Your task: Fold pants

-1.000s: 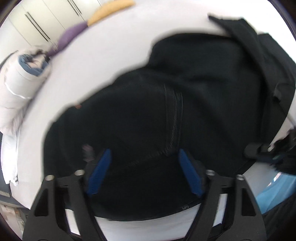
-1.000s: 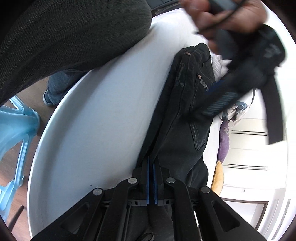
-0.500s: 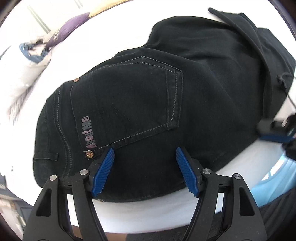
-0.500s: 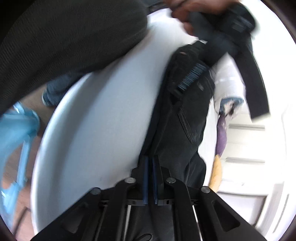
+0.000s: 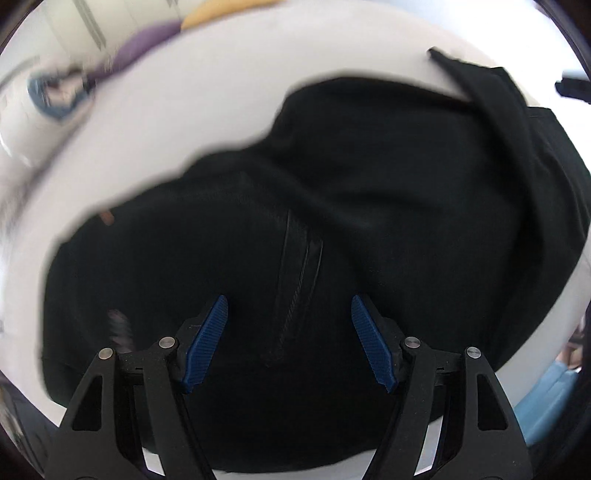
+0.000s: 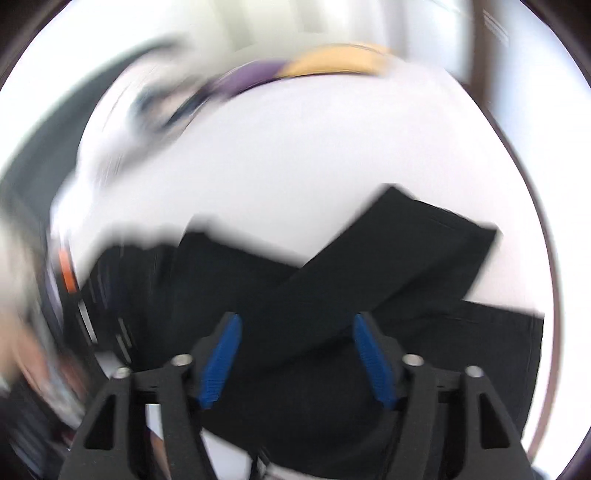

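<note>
Black jeans (image 5: 369, 206) lie on a round white table (image 5: 229, 122). In the left wrist view my left gripper (image 5: 288, 343) is open and empty, just above the seat near a back pocket seam (image 5: 299, 280). In the right wrist view the pant legs (image 6: 388, 273) lie folded across each other. My right gripper (image 6: 295, 354) is open and empty over the dark cloth. Both views are blurred by motion.
A purple and yellow cushion (image 5: 207, 18) and a white and blue bundle (image 5: 55, 96) lie at the table's far edge. A light blue chair (image 5: 546, 398) stands at the lower right. The other hand and gripper show blurred on the left of the right wrist view (image 6: 55, 314).
My right gripper has let go of the jeans, opened and swung round toward the folded legs. My left gripper stayed open over the seat, shifting slightly.
</note>
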Available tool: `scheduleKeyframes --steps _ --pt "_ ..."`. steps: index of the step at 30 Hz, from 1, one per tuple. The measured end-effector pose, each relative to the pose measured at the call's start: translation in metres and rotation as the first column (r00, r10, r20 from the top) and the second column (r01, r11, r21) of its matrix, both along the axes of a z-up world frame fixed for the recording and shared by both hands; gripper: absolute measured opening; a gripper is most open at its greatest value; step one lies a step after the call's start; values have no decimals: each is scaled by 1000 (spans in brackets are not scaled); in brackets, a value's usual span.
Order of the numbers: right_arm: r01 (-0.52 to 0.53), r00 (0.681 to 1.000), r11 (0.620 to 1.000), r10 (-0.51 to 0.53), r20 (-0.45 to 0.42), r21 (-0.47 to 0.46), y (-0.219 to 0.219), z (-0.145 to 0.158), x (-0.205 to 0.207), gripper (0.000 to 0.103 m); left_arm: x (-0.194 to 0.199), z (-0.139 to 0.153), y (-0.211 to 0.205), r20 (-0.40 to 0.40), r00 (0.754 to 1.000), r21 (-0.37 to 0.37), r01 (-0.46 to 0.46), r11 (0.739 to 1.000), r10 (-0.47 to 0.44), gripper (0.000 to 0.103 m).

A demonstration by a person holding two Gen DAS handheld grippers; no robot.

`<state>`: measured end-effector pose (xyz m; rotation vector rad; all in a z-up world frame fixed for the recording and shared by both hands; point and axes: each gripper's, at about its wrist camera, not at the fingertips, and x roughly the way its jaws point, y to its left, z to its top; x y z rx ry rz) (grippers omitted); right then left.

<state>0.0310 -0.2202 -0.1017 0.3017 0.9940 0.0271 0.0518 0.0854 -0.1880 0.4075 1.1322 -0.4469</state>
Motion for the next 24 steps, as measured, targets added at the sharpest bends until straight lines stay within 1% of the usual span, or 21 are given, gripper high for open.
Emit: scheduleKeyframes --steps 1,2,3,5,7,9,10,12,14,17,18,20,23,24 --pt "69 998 997 -69 -6 41 -20 3 9 84 0 -3 6 -5 1000 -40 -27 999 26 68" --pt "129 992 989 -128 -17 76 -38 5 19 85 0 -3 9 -11 999 -62 -42 997 41 68" --pt "164 986 982 -162 -30 94 -50 6 29 85 0 -4 13 -17 998 -87 -59 994 57 68" --pt "194 980 976 -187 -73 100 -63 1 57 85 -2 -6 14 -7 998 -93 -58 994 57 68" --pt "209 970 977 -202 -135 38 -63 -12 84 85 -2 -7 13 -1 998 -91 -55 994 55 69" --pt "213 961 977 -210 -182 1 -60 -26 104 85 -5 -10 15 -7 998 -104 -63 993 62 69" --pt "228 948 973 -232 -217 -42 -59 -36 118 85 -5 -10 15 -6 998 -109 -64 992 63 69" --pt "251 931 965 -263 -253 -77 -61 -49 135 85 -5 -10 13 3 998 -112 -62 992 63 69" --pt "268 916 956 -292 -276 -120 -63 -61 148 85 -4 -11 16 14 998 -115 -64 991 66 70" --pt "286 879 934 -345 -329 -217 -67 -78 160 85 -7 -11 21 22 997 -120 -70 990 73 70" --pt "292 870 927 -360 -337 -236 -69 -82 162 85 -8 -11 21 26 997 -121 -72 990 75 70" --pt "291 857 924 -367 -362 -249 -71 -89 165 85 -8 -11 18 31 996 -123 -74 990 78 70" --pt "274 857 927 -356 -372 -256 -71 -93 167 84 -8 -11 18 35 996 -124 -76 989 81 70" --pt "270 858 927 -354 -372 -260 -71 -94 168 83 -8 -11 19 35 996 -124 -77 989 82 70"
